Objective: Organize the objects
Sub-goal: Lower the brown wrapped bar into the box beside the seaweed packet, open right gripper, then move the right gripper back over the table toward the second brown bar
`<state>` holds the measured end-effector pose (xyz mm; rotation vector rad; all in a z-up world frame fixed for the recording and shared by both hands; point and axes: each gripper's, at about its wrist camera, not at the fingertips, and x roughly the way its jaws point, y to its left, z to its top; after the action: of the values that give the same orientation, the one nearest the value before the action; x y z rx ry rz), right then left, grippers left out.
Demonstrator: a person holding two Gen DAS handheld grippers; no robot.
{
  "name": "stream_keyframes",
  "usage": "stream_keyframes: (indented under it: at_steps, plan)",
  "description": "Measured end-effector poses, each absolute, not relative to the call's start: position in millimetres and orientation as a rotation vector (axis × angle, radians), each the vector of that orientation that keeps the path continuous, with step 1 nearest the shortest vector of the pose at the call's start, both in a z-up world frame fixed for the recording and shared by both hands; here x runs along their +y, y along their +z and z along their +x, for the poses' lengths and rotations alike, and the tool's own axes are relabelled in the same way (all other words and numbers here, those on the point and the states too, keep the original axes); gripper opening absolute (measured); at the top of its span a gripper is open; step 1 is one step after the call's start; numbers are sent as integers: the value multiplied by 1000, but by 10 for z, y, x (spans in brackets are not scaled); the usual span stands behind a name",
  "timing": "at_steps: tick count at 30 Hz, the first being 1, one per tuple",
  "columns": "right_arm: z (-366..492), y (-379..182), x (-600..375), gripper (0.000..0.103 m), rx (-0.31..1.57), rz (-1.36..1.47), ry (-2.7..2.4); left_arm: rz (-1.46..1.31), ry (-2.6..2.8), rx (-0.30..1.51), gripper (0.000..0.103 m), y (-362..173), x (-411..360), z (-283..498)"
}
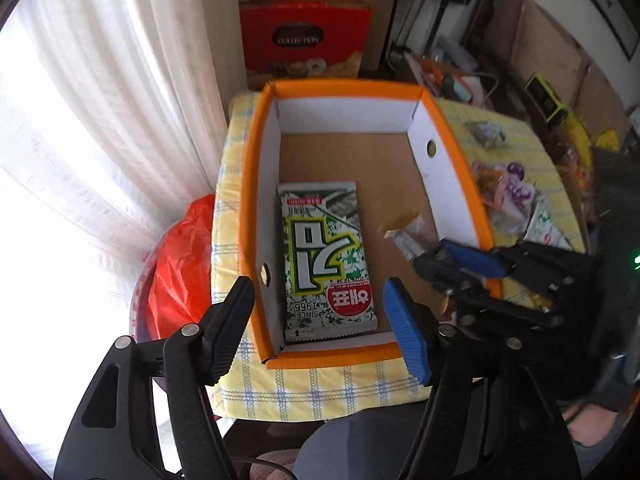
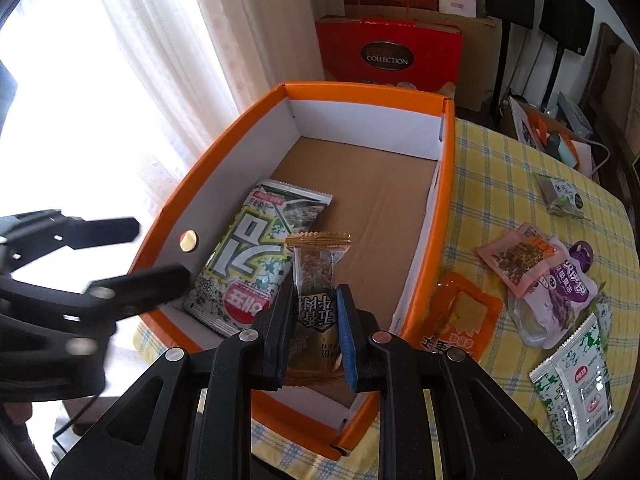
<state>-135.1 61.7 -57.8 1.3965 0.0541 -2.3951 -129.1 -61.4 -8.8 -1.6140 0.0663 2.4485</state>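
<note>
An orange cardboard box (image 1: 248, 184) (image 2: 446, 216) with white inner walls stands on a yellow checked tablecloth. A green-and-white seaweed packet (image 1: 326, 256) (image 2: 244, 256) lies flat along its left inner wall. My left gripper (image 1: 318, 300) hovers over the box's near end with its jaws open and nothing between the pads; in the right wrist view the left gripper (image 2: 160, 250) is a blurred shape at the left. My right gripper (image 2: 315, 296) (image 1: 432, 256) is shut on a gold-and-clear wrapped snack bar (image 2: 316, 264) (image 1: 404, 236), held above the box's near right part.
Loose snacks lie on the cloth right of the box: an orange packet (image 2: 464, 316), a pink packet (image 2: 516, 260), a purple pouch (image 2: 568, 284), small seaweed packets (image 2: 576, 392) and a grey packet (image 2: 560, 196). A red gift box (image 2: 388, 52) stands behind; a curtain and a red bag (image 1: 180, 264) are left.
</note>
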Motion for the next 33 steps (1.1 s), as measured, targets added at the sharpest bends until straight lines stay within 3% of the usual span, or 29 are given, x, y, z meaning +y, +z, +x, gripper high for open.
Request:
stream_keyframes:
  at_steps: [11,14,19,23,25,33]
  plan:
    - [-1263,-398,657,31,47,1341,-2426,-1585,2458,24,65,-16,-628,-1258]
    - [-1226,-269,729,39,76,1312,-2466,-1568,2475,-4,78,-4,-629,-1246]
    - [-1181,-142,897,56,150,1295,-2538,-1557,2489,-64,79,-10,-618,-1257]
    - [-1169,-112,1083,57,148,1301,-2550,-1536,2483,-140,80,-24,-609,-1253]
    - [-1159,-96,1193,57,137,1307,-2569,-1521,2506,-132,94,-24,-588,-1238]
    - [-1037,-15,1746,65,25,1346,-2615,-1480,2458,-180,102,-15,-446,-1163]
